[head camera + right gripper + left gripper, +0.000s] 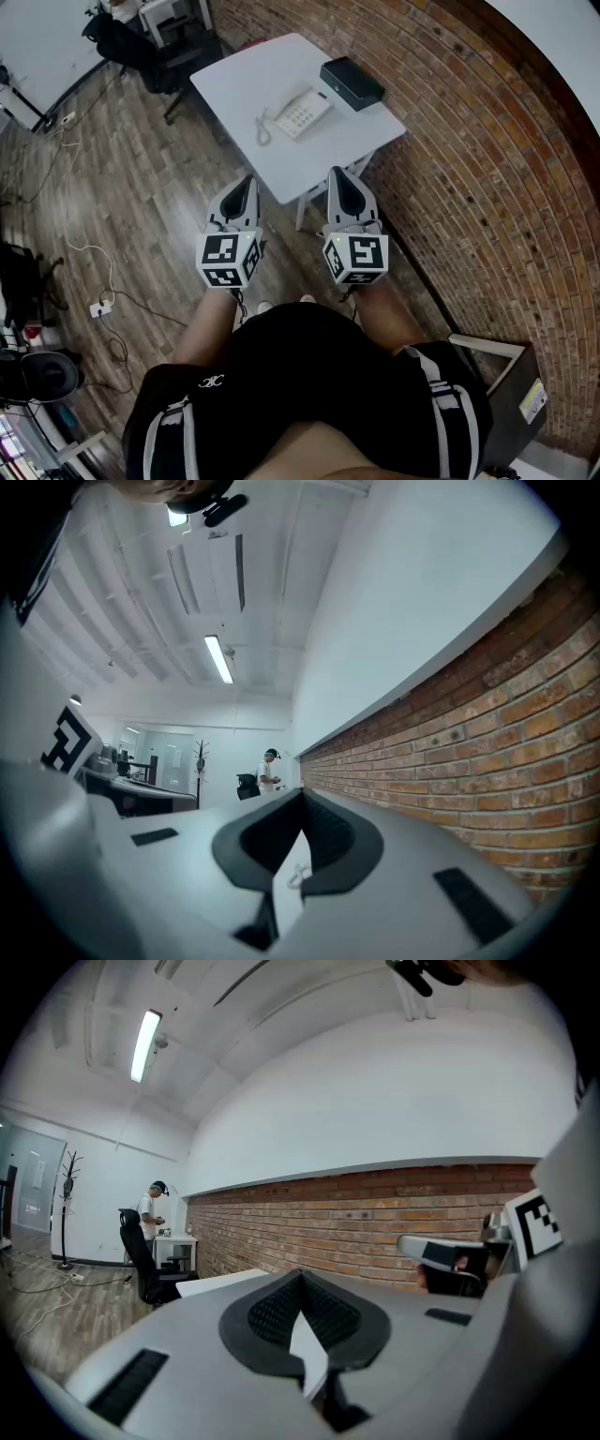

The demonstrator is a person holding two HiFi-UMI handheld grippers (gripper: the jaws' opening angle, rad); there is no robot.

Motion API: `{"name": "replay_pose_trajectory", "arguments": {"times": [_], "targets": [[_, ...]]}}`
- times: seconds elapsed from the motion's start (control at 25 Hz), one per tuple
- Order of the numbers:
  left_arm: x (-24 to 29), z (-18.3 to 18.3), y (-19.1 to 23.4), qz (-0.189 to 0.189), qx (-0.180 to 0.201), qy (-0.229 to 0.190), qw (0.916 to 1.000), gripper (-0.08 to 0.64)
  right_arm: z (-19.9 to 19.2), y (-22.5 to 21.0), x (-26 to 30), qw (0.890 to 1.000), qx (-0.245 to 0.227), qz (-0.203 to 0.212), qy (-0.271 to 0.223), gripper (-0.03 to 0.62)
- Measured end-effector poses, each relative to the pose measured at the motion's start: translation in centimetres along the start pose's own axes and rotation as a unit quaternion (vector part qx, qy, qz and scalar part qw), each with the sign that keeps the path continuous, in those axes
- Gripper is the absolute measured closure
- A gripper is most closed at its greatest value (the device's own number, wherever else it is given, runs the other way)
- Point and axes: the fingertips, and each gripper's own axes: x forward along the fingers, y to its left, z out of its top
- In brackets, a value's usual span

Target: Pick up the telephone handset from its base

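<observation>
Both claws are held side by side out in front of the person, the left claw (pixel 248 180) and the right claw (pixel 336 172) each with its two jaws drawn together at the tips and nothing clamped between them. Their marker cubes sit just behind them, over the person's black shorts (pixel 309 375). Ahead of the claws, well apart from both tips and roughly between their lines, stands a white surface (pixel 234 141) carrying the white telephone (pixel 306 113). Its handset (pixel 288 101) lies in place on the base along the side nearer the left claw, and the coiled cord (pixel 262 127) hangs off that same side. Farther beyond the telephone, on the right claw's side, a black box (pixel 352 82) rests on the surface. A brick wall (pixel 469 150) runs along the right claw's outer side, and a wooden floor (pixel 122 187) spreads beyond the left claw. Far ahead, a person (pixel 150 1211) stands by a black office chair (pixel 141 1260).
</observation>
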Motion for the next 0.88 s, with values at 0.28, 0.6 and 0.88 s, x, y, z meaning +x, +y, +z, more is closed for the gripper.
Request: {"name": "replay_pose_trajectory", "arguments": {"times": [0.28, 0.6, 0.88], "targets": [[1.2, 0.4, -0.1, 0.0, 0.006, 0.0, 1.0, 0.558, 0.3, -0.4, 0.8, 1.0, 0.014, 0.008, -0.009, 0.594], [2.5, 0.7, -1.9, 0.0, 0.014, -0.002, 0.9999, 0.558, 0.5, -2.5, 0.4, 0.999, 0.034, 0.01, -0.017, 0.594], [3.1, 0.2, -5.0, 0.009, -0.016, -0.008, 0.9998, 0.558, -0.4, -4.4, -1.4, 0.999, 0.033, 0.03, -0.019, 0.594]]}}
